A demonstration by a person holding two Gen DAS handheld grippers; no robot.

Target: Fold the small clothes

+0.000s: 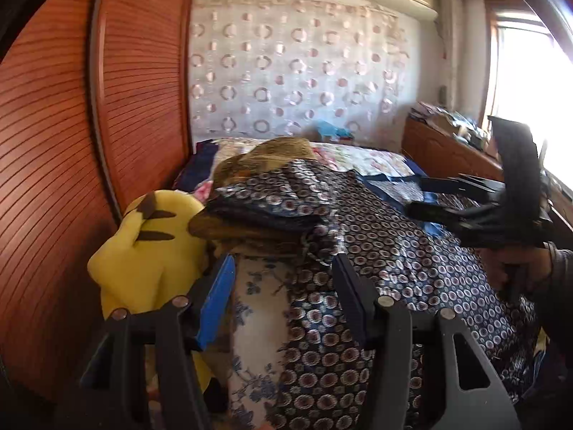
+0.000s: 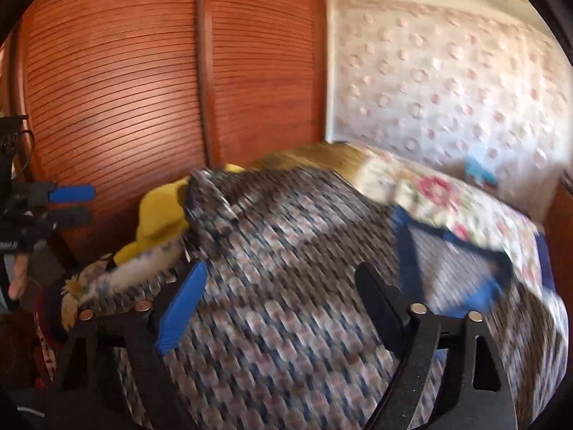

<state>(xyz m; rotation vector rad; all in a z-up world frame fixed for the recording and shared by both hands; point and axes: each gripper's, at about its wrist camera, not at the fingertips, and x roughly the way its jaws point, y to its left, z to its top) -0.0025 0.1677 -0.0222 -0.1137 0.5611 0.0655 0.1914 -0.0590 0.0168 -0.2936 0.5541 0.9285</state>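
Dark patterned garment [image 1: 376, 251] looks sharp only in the left view, beneath both hand-held grippers [image 1: 283, 286] [image 2: 283, 294], each parted, empty.

A dark blue garment [image 1: 376, 251] printed with small pale rings lies spread and rumpled across the near part of the bed [image 1: 376, 159]. One portion is folded into a thick flat stack toward the bed's left edge, its blue lining showing at the right
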